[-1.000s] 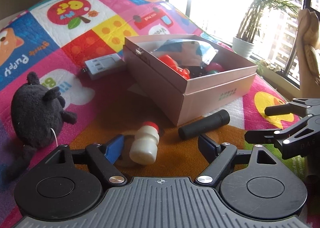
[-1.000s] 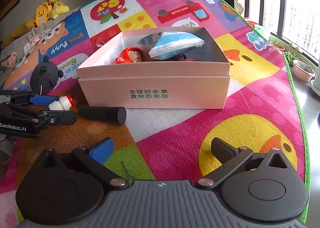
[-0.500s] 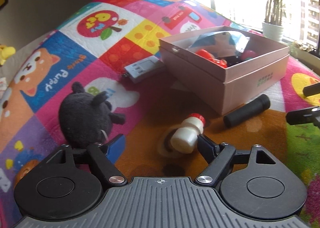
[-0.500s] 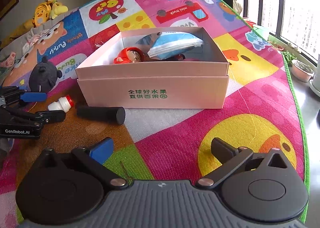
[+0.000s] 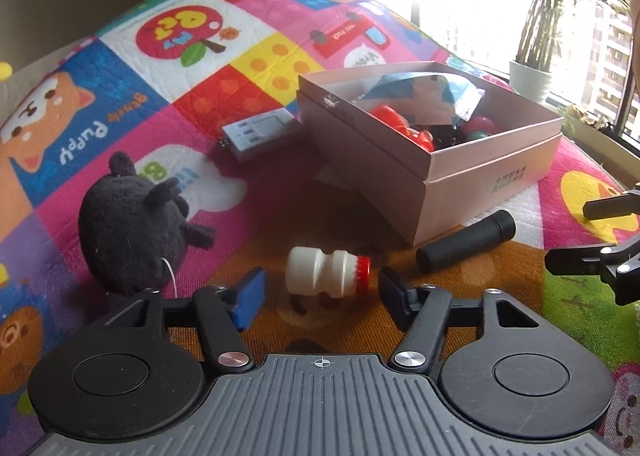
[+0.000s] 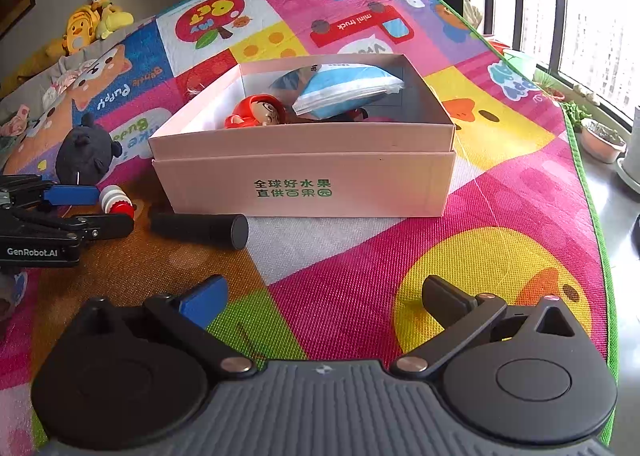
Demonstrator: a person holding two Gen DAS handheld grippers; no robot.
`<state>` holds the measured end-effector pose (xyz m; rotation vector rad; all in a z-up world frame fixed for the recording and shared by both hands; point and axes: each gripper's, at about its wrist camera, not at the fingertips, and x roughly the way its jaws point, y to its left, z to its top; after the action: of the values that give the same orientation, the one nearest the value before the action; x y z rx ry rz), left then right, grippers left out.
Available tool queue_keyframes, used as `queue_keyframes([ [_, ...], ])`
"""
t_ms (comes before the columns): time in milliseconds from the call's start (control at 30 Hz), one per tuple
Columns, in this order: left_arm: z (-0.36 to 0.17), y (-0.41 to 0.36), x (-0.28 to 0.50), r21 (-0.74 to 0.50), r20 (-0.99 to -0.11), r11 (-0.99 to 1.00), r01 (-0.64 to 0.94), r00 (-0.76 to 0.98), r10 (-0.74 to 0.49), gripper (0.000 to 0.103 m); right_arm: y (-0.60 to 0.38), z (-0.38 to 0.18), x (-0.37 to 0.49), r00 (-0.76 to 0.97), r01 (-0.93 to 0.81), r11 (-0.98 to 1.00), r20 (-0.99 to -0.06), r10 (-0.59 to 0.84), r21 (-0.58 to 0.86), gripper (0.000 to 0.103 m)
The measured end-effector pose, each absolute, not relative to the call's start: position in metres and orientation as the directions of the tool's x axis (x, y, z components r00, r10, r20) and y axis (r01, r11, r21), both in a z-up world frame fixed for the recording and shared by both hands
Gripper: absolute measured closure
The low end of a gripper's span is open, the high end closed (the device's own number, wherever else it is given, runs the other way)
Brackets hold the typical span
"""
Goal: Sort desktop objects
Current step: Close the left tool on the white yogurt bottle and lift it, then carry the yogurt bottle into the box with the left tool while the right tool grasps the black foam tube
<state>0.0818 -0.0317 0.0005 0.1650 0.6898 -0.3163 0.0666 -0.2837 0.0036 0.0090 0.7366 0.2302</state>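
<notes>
A small white bottle with a red cap (image 5: 320, 276) lies on its side on the play mat, between the fingers of my left gripper (image 5: 321, 294). The jaws are closing around it, with a thin gap still showing at each pad. In the right wrist view the same bottle (image 6: 115, 198) sits at the tips of the left gripper (image 6: 114, 212). A black cylinder (image 5: 466, 242) lies just right of it, in front of the pink box (image 5: 480, 176). My right gripper (image 6: 324, 292) stands open and empty over the mat, near the box's front wall (image 6: 304, 176).
A black plush toy (image 5: 132, 224) sits to the left of the bottle. A grey-white flat device (image 5: 260, 132) lies behind the box. The box holds a red figure (image 6: 260, 112) and a blue-white packet (image 6: 344, 90). The mat's green edge and potted plants (image 6: 602, 142) are on the right.
The left gripper's jaws have narrowed around the bottle, which has tipped from standing to lying on its side with its cap to the right. The right gripper has not moved.
</notes>
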Motion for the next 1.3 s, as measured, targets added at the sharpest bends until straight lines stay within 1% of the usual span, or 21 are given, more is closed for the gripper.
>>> queue_keyframes([
  [33,0.0,-0.031,0.081,0.034,-0.646,0.938,0.344,0.724,-0.242,0.05,-0.284,0.004,0.067,0.717,-0.203,0.975,-0.664,0.211,0.09,0.0],
  [67,0.001,-0.03,0.078,0.033,-0.641,0.939,0.343,0.728,-0.243,0.053,-0.283,0.004,0.067,0.717,-0.203,0.975,-0.665,0.209,0.088,0.0],
  [200,0.008,-0.029,0.057,0.022,-0.62,0.936,0.352,0.739,-0.263,0.053,-0.271,0.008,0.061,0.742,-0.21,0.977,-0.644,0.186,0.041,0.0],
  [267,0.006,-0.029,0.044,0.018,-0.63,0.931,0.364,0.727,-0.272,0.053,-0.259,0.01,0.06,0.738,-0.238,0.969,-0.638,0.221,0.06,0.0],
  [333,0.001,-0.029,0.026,0.03,-0.645,0.928,0.371,0.717,-0.266,0.053,-0.241,0.011,0.061,0.71,-0.281,0.956,-0.654,0.263,0.079,0.0],
  [433,0.001,-0.025,0.002,0.064,-0.627,0.931,0.36,0.74,-0.243,0.051,-0.21,0.008,0.066,0.694,-0.299,0.953,-0.676,0.249,0.043,0.0],
  [467,0.001,-0.023,-0.002,0.062,-0.625,0.932,0.358,0.742,-0.243,0.047,-0.2,0.007,0.068,0.698,-0.293,0.956,-0.678,0.232,0.026,0.0],
  [500,0.002,-0.021,-0.007,0.056,-0.624,0.933,0.354,0.742,-0.244,0.045,-0.194,0.007,0.07,0.702,-0.282,0.959,-0.677,0.22,0.018,0.0],
  [667,0.002,-0.012,-0.016,0.026,-0.613,0.937,0.347,0.746,-0.259,0.042,-0.176,0.004,0.087,0.711,-0.186,0.982,-0.683,0.165,0.044,0.0],
  [700,0.003,-0.012,-0.016,0.02,-0.61,0.938,0.345,0.748,-0.262,0.041,-0.174,0.004,0.089,0.716,-0.178,0.983,-0.68,0.158,0.041,0.004],
  [733,0.003,-0.012,-0.015,0.017,-0.609,0.938,0.345,0.748,-0.264,0.039,-0.173,0.005,0.09,0.723,-0.172,0.985,-0.675,0.148,0.031,0.011],
  [767,0.003,-0.013,-0.014,0.012,-0.608,0.938,0.346,0.747,-0.268,0.036,-0.172,0.005,0.091,0.73,-0.172,0.985,-0.67,0.136,0.012,0.022],
  [800,0.004,-0.014,-0.014,0.008,-0.607,0.938,0.347,0.747,-0.271,0.035,-0.172,0.006,0.091,0.735,-0.177,0.984,-0.665,0.132,0.001,0.027],
  [933,0.005,-0.02,-0.007,0.012,-0.603,0.941,0.337,0.753,-0.263,0.032,-0.184,0.008,0.085,0.724,-0.193,0.981,-0.674,0.143,0.002,0.027],
  [1033,0.006,-0.024,0.003,0.012,-0.605,0.943,0.332,0.754,-0.258,0.032,-0.204,0.012,0.071,0.715,-0.215,0.977,-0.68,0.162,0.007,0.027],
  [1167,0.005,-0.035,0.011,0.049,-0.609,0.94,0.338,0.756,-0.24,0.038,-0.236,0.018,0.05,0.709,-0.232,0.973,-0.686,0.166,-0.005,0.027],
  [1233,0.003,-0.039,0.013,0.061,-0.618,0.937,0.343,0.75,-0.234,0.04,-0.25,0.022,0.04,0.706,-0.246,0.969,-0.686,0.174,-0.008,0.027],
  [1267,0.001,-0.042,0.014,0.069,-0.626,0.935,0.348,0.745,-0.231,0.044,-0.256,0.024,0.034,0.706,-0.257,0.966,-0.685,0.179,-0.013,0.027],
  [1300,0.0,-0.044,0.014,0.078,-0.624,0.931,0.356,0.746,-0.233,0.046,-0.26,0.026,0.03,0.707,-0.266,0.964,-0.683,0.183,-0.017,0.027],
])
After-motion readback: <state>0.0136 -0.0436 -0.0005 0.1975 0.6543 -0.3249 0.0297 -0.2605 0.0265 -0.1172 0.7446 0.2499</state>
